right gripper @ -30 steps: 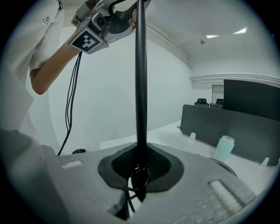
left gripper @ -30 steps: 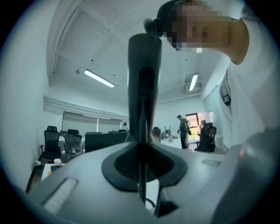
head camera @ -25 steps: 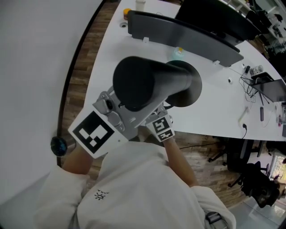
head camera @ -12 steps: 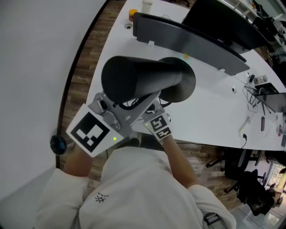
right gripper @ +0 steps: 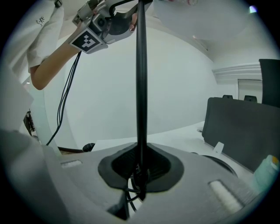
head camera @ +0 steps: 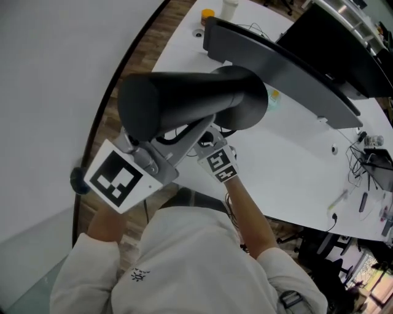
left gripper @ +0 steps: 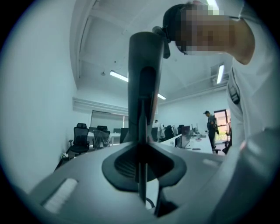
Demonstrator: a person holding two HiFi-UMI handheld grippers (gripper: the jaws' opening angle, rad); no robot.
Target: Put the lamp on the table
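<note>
A lamp with a black cylindrical shade (head camera: pixel 184 101) is held tilted above the near edge of the white table (head camera: pixel 295 165), its wider dark end over the tabletop. My left gripper (head camera: pixel 178 144) is shut on the lamp's stem (left gripper: pixel 144 87) just under the shade. My right gripper (head camera: pixel 206 141) is shut on the thin black pole (right gripper: pixel 141 87) lower down. The right gripper view shows the pole rising from my right gripper (right gripper: pixel 140 175) to the left gripper (right gripper: pixel 107 24). In the left gripper view the stem fills the gap at my left gripper (left gripper: pixel 142 175).
A wide curved dark monitor (head camera: pixel 282 64) stands across the table behind the lamp. A white bottle (head camera: pixel 229 9) and an orange item (head camera: pixel 209 13) sit at the far corner. Cables and small devices (head camera: pixel 368 153) lie at the right. A white wall (head camera: pixel 49 73) runs along the left.
The lamp has tipped further over, its shade swinging to the left in the head view. Both grippers moved with it and kept their grip.
</note>
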